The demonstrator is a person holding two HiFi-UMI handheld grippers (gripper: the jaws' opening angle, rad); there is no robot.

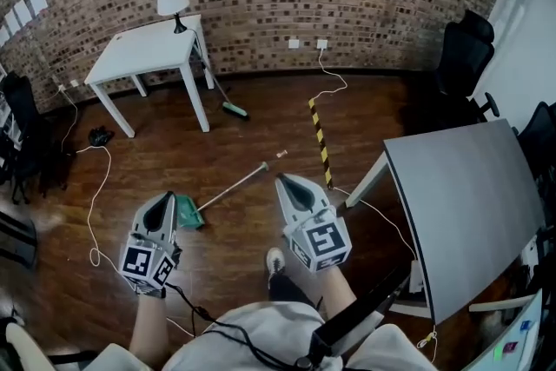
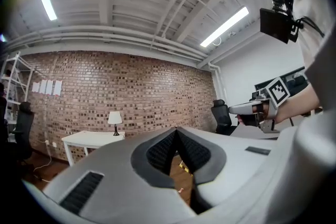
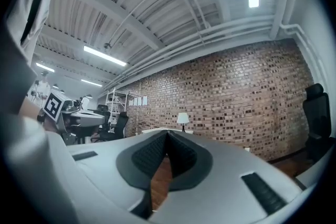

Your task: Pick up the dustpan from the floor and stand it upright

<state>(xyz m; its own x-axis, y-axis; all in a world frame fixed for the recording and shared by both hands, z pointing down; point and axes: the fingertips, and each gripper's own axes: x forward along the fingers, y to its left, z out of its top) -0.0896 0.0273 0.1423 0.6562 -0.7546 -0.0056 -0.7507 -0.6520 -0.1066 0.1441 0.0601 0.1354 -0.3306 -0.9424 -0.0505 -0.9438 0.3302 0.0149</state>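
The task is barely starting: the dustpan [image 1: 193, 213] is lying flat on the floor [image 1: 243, 139], untouched, while the left tool [image 1: 164, 201] and right tool [image 1: 283, 181] are hovering above it, both closed and empty.

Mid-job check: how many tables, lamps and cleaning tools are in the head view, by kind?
Tables: 2, white table, grey table
Lamp: 1
Dustpan: 1
Broom: 1
Total: 5

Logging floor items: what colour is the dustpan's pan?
Green; the dustpan shows best in the head view.
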